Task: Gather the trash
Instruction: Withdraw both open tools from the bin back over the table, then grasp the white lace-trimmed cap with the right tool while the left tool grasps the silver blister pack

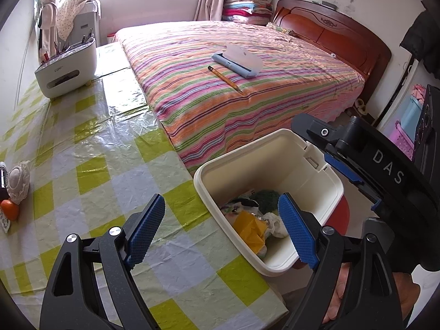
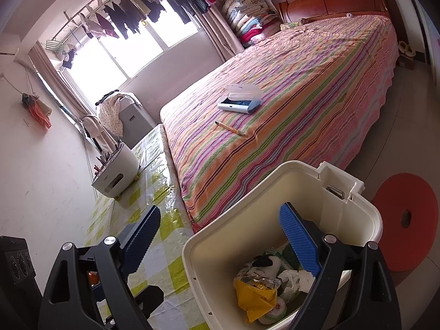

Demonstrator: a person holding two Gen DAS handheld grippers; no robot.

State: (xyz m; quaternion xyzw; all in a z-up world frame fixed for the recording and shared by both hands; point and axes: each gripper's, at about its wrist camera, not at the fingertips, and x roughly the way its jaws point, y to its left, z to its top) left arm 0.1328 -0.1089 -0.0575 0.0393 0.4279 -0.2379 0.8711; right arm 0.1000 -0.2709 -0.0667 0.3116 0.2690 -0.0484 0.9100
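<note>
Blue pads: both tongs have ribbed blue pads [image 1: 145, 229] on black fingers.
Left tongs: the left gripper [image 1: 224, 228] stands wide open with nothing between its pads; one finger is over the checked cloth, the other over the open bin.
Right tongs: the right gripper [image 2: 220, 240] is also wide open and empty; in the left wrist view it shows at the right, above the far corner of the bin [image 1: 343, 162], with white letters on its black body.
Hand: part of a hand [image 1: 341, 297] shows under the left tongs, at the lower right.
Bin: the white bin [image 2: 354, 211] has no lid on and stands beside the table edge, close to the foot of the bed.
Trash: the trash [image 2: 257, 294] lies at the bottom of the bin, a yellow wrapper, white crumpled paper and something green and dark.
Table: the table [image 1: 82, 148] carries a green and white checked cloth under clear plastic.
On table: a white organiser [image 1: 66, 68] with pens stands at the far end; a small orange fruit [image 1: 9, 210] lies at the left edge.
Bed: the bed [image 1: 247, 96] has a striped cover; on it lie a pencil [image 1: 224, 78] and, near it, a light blue case [image 1: 238, 60] that is open.
Floor: a red round disc [image 2: 407, 222] with a hole lies beside the bin.
</note>
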